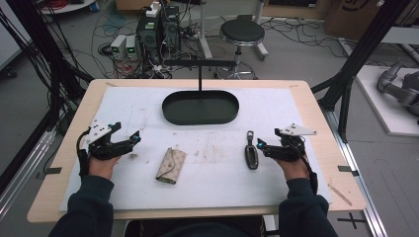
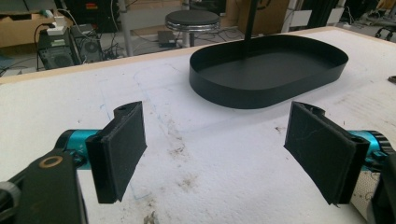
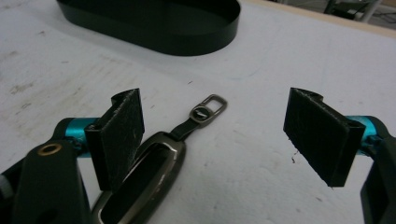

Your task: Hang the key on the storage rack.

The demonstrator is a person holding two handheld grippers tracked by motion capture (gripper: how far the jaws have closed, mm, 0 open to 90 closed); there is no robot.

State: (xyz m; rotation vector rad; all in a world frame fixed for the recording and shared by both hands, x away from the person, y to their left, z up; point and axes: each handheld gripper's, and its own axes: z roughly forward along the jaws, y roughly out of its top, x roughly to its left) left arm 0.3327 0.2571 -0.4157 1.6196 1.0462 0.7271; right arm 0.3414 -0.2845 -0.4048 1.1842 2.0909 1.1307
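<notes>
While both of my tongs sit low over the white mat (image 1: 217, 163), each shows its jaws spread wide with nothing between the pads. From my left gripper (image 2: 215, 154), I see only stained mat between the two black pads (image 2: 122, 149), and beyond them the black oval tray (image 2: 268, 70) with a thin black post (image 2: 251, 18) rising at its far edge. In the high view that gripper (image 1: 126, 134) rests near the mat's left edge, held in my left hand (image 1: 101, 165).

My right gripper (image 3: 212, 140) also stands spread. Its left pad (image 3: 119, 135) sits just beside a dark key fob (image 3: 140, 182), which lies flat on the mat with a short strap and a metal ring (image 3: 208, 109) pointing toward the tray (image 3: 154, 23). I cannot tell whether that pad touches the fob's rim. From above, the right gripper (image 1: 262, 145) lies just right of the fob (image 1: 251, 155), with my right hand (image 1: 294, 165) behind it.

Between my two hands, a beige flap wallet (image 1: 171, 165) lies closed on the mat, tilted, well apart from both tongs. The tray (image 1: 200, 107) sits at the mat's far middle.

I can read no brand or writing on the fob, wallet or tray; any marks are too small. Past the wooden table (image 1: 316, 123) stand a black round stool (image 1: 242, 33) and computer boxes (image 1: 158, 29) among floor cables.
</notes>
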